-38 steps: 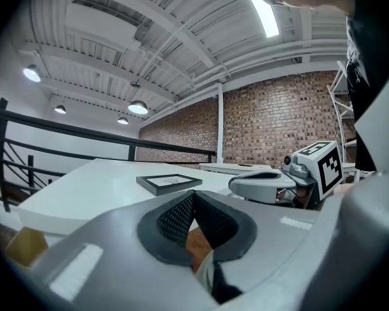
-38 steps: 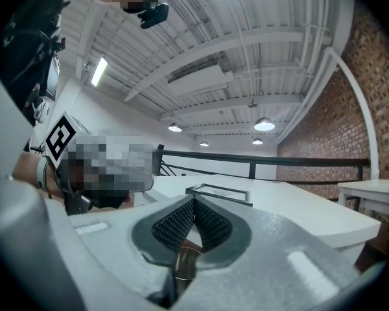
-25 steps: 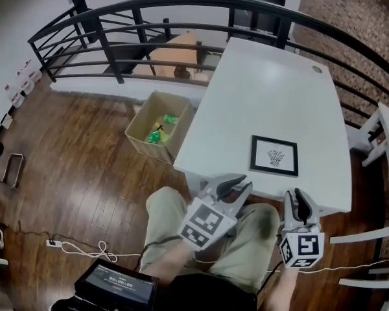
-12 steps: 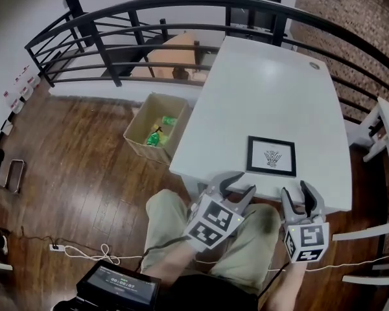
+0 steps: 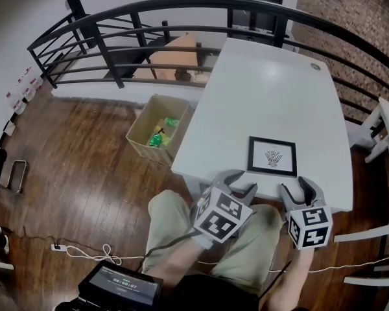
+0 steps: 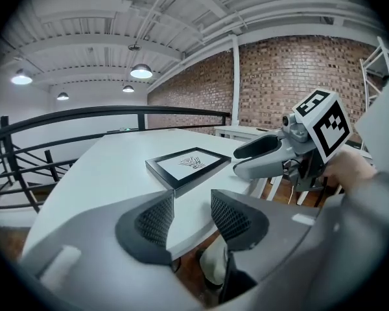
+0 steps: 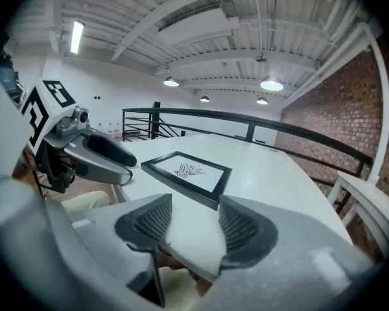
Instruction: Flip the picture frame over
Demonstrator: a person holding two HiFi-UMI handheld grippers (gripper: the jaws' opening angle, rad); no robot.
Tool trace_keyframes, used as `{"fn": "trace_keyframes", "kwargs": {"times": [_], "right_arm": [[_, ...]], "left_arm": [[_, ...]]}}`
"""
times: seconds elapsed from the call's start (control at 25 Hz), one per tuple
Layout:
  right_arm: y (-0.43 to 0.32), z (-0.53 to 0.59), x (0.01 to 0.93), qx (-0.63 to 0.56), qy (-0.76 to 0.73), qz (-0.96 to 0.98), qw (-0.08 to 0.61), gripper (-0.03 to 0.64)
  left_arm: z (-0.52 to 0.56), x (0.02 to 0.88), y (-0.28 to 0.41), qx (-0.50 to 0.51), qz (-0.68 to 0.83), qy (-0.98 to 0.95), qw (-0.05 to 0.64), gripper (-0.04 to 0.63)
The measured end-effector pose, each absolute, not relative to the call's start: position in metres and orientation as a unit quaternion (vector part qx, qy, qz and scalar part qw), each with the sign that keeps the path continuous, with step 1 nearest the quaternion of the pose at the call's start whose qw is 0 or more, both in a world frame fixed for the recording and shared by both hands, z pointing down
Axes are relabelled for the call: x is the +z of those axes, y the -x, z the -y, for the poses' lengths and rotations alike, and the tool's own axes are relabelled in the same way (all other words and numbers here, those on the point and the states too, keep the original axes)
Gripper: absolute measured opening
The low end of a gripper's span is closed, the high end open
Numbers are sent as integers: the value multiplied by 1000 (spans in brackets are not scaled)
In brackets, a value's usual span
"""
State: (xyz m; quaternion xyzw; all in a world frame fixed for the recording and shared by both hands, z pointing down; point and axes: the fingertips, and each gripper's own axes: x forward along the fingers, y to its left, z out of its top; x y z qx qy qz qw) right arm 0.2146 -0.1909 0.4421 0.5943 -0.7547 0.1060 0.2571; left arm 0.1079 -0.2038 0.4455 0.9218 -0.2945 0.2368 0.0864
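Note:
A black picture frame (image 5: 272, 156) with a white print lies face up near the front edge of the white table (image 5: 266, 89). It also shows flat in the left gripper view (image 6: 189, 164) and the right gripper view (image 7: 189, 171). My left gripper (image 5: 238, 181) hovers at the table's front edge, just left of and short of the frame. Its jaws have just been opening and hold nothing (image 6: 192, 216). My right gripper (image 5: 295, 188) hangs at the edge just right of the frame's near side. Its jaws have also just been opening and stand empty (image 7: 189, 222).
A black railing (image 5: 149, 31) curves round the table's far and left sides. An open cardboard box (image 5: 157, 129) with green items stands on the wooden floor to the left. White furniture (image 5: 382, 141) stands at the right. A dark device (image 5: 120, 284) and a cable lie by the person's legs.
Both grippers' jaws have opened from nearly closed to wide. Both grippers have moved up in the picture to the table's front edge, closer to the frame.

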Motion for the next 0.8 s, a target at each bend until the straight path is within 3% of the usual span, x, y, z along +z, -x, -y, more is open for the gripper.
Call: {"fn": "trace_keyframes", "kwargs": {"times": [0.8], "right_arm": [[-219, 199, 450, 201, -557, 751, 291, 213]], "left_arm": [[209, 437, -99, 273, 303, -912, 41, 194]]}}
